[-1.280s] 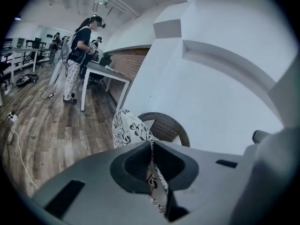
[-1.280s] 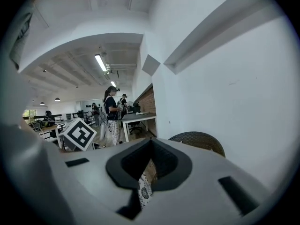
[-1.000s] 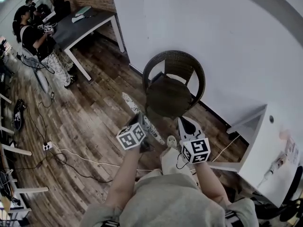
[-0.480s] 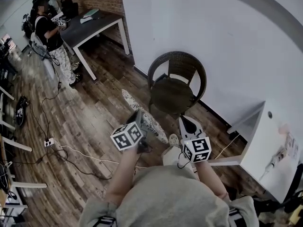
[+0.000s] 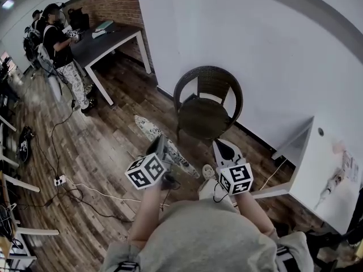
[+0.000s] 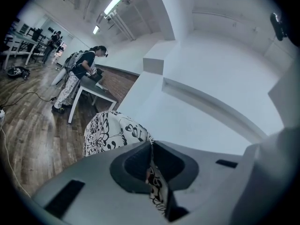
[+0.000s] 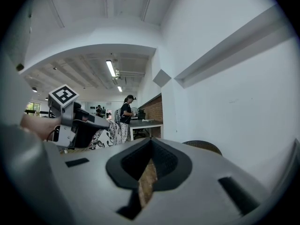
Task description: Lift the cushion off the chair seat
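Note:
The cushion (image 5: 148,130) is a black-and-white flowered pad. It hangs slanted over the wooden floor, left of the dark wicker chair (image 5: 207,107) and clear of its bare seat (image 5: 199,118). My left gripper (image 5: 160,145) is shut on the cushion's near edge. In the left gripper view the flowered fabric (image 6: 110,132) is pinched in my left gripper (image 6: 151,149). My right gripper (image 5: 223,147) is shut and holds nothing, close in front of the chair. In the right gripper view my right gripper (image 7: 150,146) points past the chair's back (image 7: 202,146), with the cushion (image 7: 107,136) to its left.
A white wall runs behind the chair. A white desk (image 5: 324,171) stands at the right. A dark table (image 5: 110,34) with people (image 5: 58,45) beside it is at the far left. Cables (image 5: 91,190) and a power strip (image 5: 58,180) lie on the floor at the left.
My left gripper has lifted the cushion higher and carried it left, away from the chair. The right gripper has hardly shifted.

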{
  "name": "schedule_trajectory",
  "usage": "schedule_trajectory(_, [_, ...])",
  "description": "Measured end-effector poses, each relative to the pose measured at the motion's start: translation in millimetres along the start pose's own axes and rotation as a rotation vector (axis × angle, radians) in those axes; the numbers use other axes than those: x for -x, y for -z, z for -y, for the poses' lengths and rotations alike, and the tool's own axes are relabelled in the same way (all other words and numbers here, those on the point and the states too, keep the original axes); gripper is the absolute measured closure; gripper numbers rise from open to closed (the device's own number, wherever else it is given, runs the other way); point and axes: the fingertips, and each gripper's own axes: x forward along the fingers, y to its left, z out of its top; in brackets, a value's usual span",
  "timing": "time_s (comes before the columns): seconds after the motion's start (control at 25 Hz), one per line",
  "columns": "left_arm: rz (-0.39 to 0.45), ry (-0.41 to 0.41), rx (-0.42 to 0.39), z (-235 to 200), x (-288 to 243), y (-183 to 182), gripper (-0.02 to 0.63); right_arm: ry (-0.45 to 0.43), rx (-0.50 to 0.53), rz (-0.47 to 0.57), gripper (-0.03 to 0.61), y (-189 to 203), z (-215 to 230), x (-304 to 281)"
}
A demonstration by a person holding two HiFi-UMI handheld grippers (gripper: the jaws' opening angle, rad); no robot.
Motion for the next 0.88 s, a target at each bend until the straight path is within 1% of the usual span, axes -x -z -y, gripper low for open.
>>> schedule_trajectory(0.16, [0.012, 0.007, -0.005, 6.3, 1.6, 0.4, 0.591, 0.002, -0.008, -0.001, 0.578, 2.6, 5.8, 3.6])
schedule_trajectory(0.48, [0.011, -0.007, -0.001, 0.2, -1.9, -1.3, 0.591, -0.001, -0.020, -0.015, 0.578, 4.2, 9.9, -2.4])
schedule_trajectory(0.72, [0.010, -0.006, 0.004, -2.0, -8.2, -2.2, 0.591, 0.037, -0.022, -0.025, 0.578, 3.1, 20.3, -9.1])
schedule_trajectory(0.88, [0.006, 0.005, 0.009, -2.5, -12.3, -2.6, 0.592, 0.044, -0.024, -0.023, 0.578, 2.6, 20.6, -11.5])
